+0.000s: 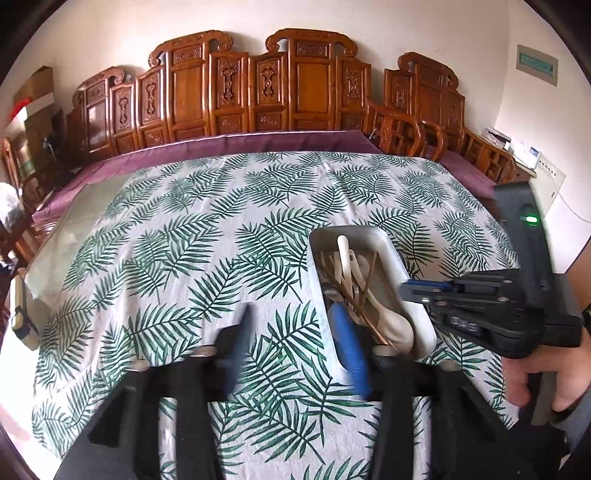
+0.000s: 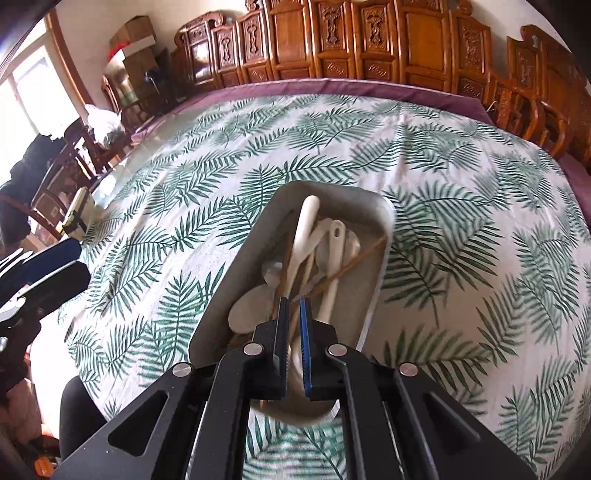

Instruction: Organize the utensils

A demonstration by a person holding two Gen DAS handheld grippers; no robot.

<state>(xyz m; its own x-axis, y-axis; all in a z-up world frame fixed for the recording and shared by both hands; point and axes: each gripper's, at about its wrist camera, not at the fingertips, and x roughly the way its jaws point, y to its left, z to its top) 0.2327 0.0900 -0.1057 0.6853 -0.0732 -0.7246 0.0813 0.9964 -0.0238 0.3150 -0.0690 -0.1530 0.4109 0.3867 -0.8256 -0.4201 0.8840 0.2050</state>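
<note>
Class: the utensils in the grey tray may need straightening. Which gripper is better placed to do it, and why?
Probably the right gripper: shut, it sits directly over the white spoons and brown chopsticks in the grey rectangular tray. The left gripper is open, straddling the tray's near left wall.

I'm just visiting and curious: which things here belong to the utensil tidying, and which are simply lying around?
Part of the job:
- grey tray
- white spoons
- chopsticks
- left gripper, open
- right gripper, shut

Just lying about:
- leaf-print tablecloth
- carved wooden chairs
- cardboard boxes
</note>
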